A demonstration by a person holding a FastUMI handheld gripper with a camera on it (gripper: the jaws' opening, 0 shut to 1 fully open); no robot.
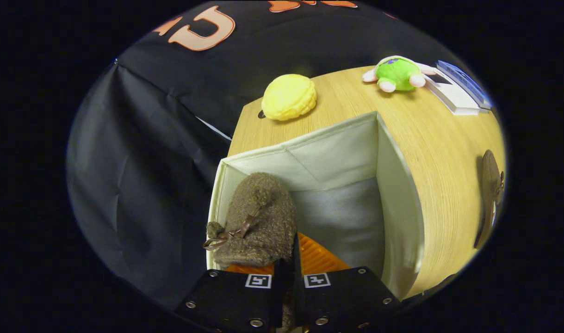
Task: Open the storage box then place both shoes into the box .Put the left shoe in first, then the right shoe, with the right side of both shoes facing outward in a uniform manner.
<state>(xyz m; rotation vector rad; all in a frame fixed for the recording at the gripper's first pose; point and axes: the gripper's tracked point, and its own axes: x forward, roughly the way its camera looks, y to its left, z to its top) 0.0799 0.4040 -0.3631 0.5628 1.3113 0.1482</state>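
The wooden surface (448, 152) carries everything here, and the storage box (402, 217) serves as the landmark: a pale fabric box standing open at the near corner of the surface, its inner walls and grey floor in plain sight. Its lid cannot be made out.

Inside the box, against its left wall, sits a brown fuzzy shoe (258, 222), toe pointing toward the far wall and a thin brown lace with a loop hanging off its left side. Its orange ribbed sole (316, 259) shows at the near end, just ahead of the claw. Whether the shoe rests on the box floor or hangs above it cannot be told.

The claw (287, 270) hovers over the near edge of the box, its two fingers drawn almost together with only a narrow slot between them; a strip of the shoe's heel material runs down through that slot, so both fingers appear clamped on the shoe (the contact itself is partly hidden by the finger housings).

Well to the right of the box, by the right-hand edge of the surface, lies a second brown shoe (490, 194), seen edge-on.

Beyond the box, at the far edge of the surface, sits a yellow plush toy (289, 97). Farther right of the box's far corner lies a green plush toy (397, 74), just beside a stack of books (457, 90).
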